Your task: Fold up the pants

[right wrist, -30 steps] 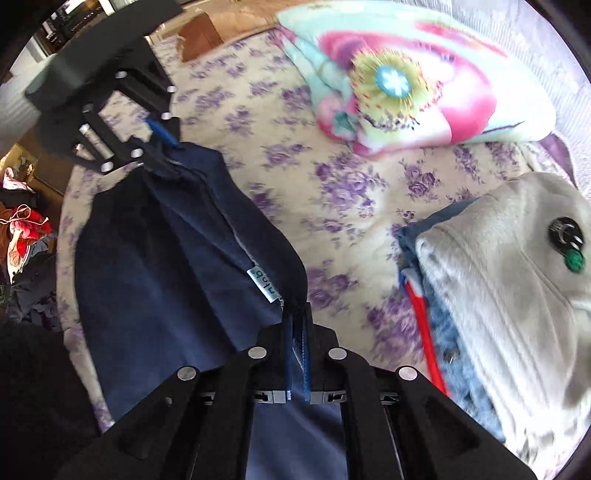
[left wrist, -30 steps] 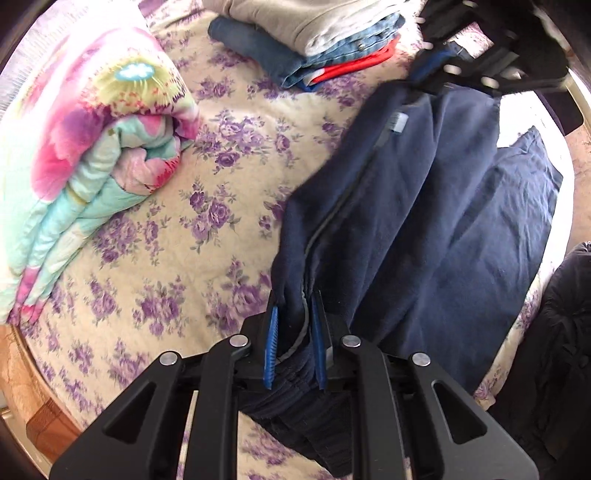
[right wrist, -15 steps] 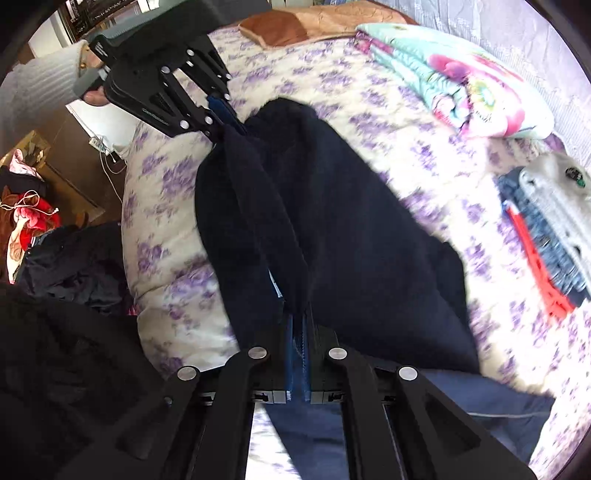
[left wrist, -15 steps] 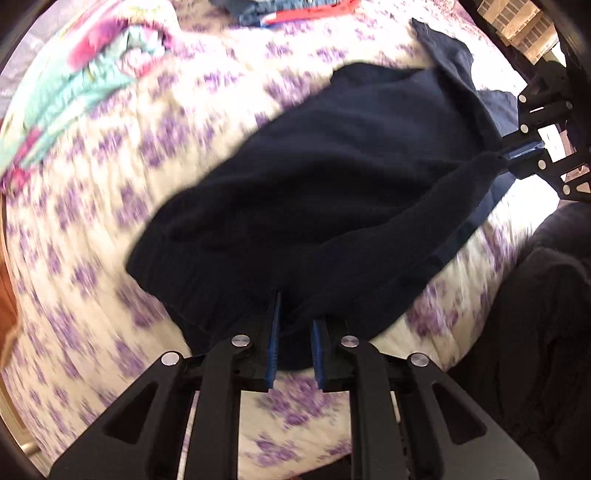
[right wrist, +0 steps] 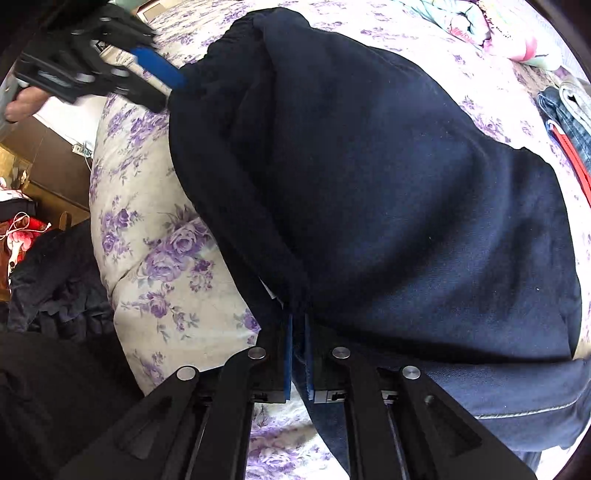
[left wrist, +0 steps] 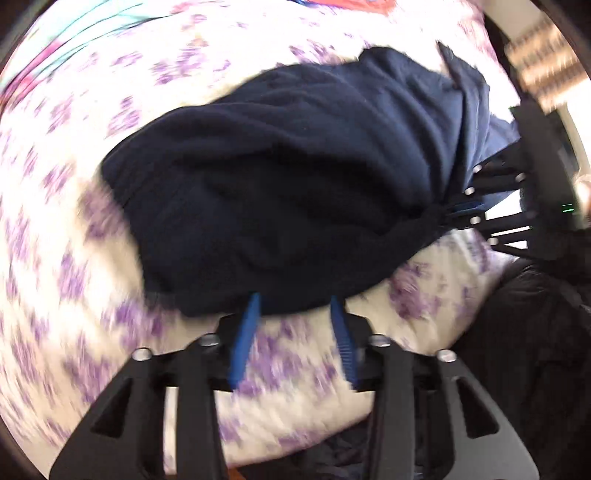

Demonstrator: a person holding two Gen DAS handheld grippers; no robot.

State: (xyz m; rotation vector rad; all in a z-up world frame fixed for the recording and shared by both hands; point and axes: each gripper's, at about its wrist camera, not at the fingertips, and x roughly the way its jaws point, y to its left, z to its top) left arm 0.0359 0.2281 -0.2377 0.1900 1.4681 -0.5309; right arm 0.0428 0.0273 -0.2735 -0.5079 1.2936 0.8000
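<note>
The dark navy pants (left wrist: 288, 184) lie folded over on the floral bedspread (left wrist: 55, 258) near the bed's edge. My left gripper (left wrist: 295, 306) is open, its blue pads apart at the pants' near hem, with no cloth between them. In the right wrist view the pants (right wrist: 388, 184) fill the frame. My right gripper (right wrist: 298, 325) is shut on a bunched edge of the pants. The right gripper also shows in the left wrist view (left wrist: 461, 210) at the pants' right end, and the left gripper shows in the right wrist view (right wrist: 162, 77) at the far end.
A stack of folded clothes (right wrist: 569, 110) lies at the right of the bed. A folded floral quilt (right wrist: 498, 29) lies at the far side. Dark clothing (right wrist: 55, 288) is piled beside the bed's edge. The bedspread edge (right wrist: 155, 266) drops off at left.
The pants were swung over and laid down folded on the bed. My left gripper has opened and let go of the hem. The right gripper still holds its edge.
</note>
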